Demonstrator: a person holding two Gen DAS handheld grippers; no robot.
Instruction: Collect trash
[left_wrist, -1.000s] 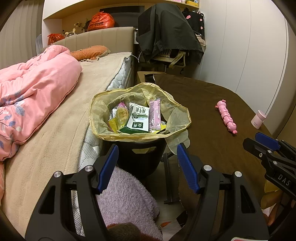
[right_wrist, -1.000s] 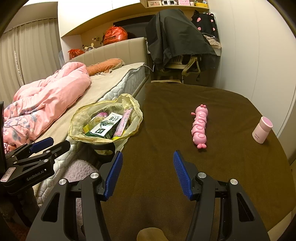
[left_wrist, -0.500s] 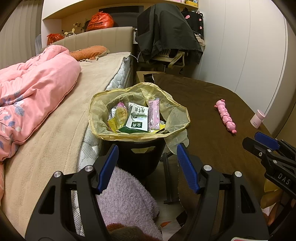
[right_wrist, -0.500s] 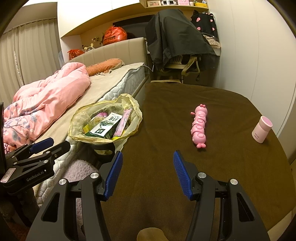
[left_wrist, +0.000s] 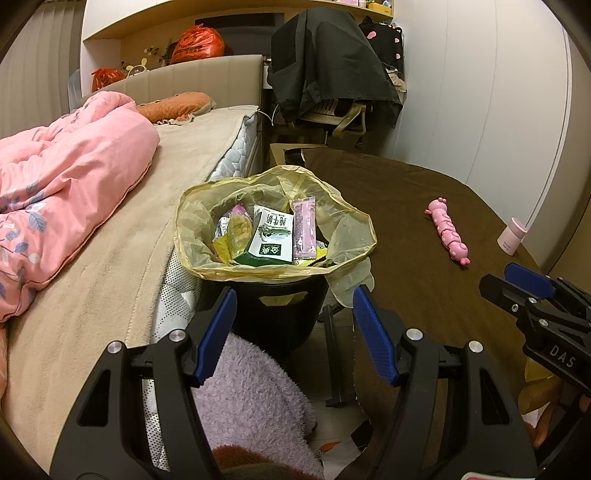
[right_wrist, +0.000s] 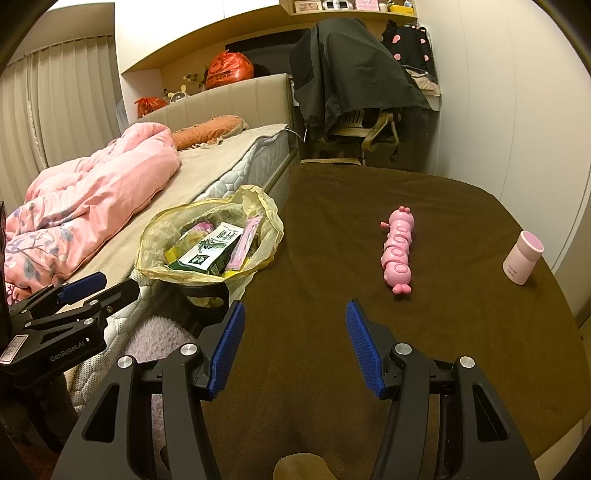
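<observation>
Both tools stood wide and empty. The left gripper (left_wrist: 291, 328) had nothing between its 2 blue pads; directly beneath it lay a lilac fleece (left_wrist: 251, 398), and just ahead of its tips stood the black bin (left_wrist: 280, 317), wedged between the bed (left_wrist: 110, 280) on the tool's left and the brown-covered table (left_wrist: 424, 295) on its right. The yellow liner bag (left_wrist: 347, 229) was folded over the bin's rim, and inside it lay a green-and-white carton (left_wrist: 271, 236), a pink wrapper (left_wrist: 304, 229) and other packets.

The right gripper (right_wrist: 293, 343) hung over bare tablecloth, jaws likewise apart and empty. Ahead and slightly to its right lay a pink caterpillar toy (right_wrist: 397, 254); further right, near the table's edge, stood a small pink bottle (right_wrist: 522, 258), upright. A draped chair (right_wrist: 354, 88) stood beyond the table's far end.

Assessment: no loose litter was visible on the cloth, so the collecting step appeared complete or nearly so. The toy and the bottle did not look like trash. The next move, in my judgement, called for the 2 tools to gather the liner's rim and close the bag, taking the thin film without tearing it.
</observation>
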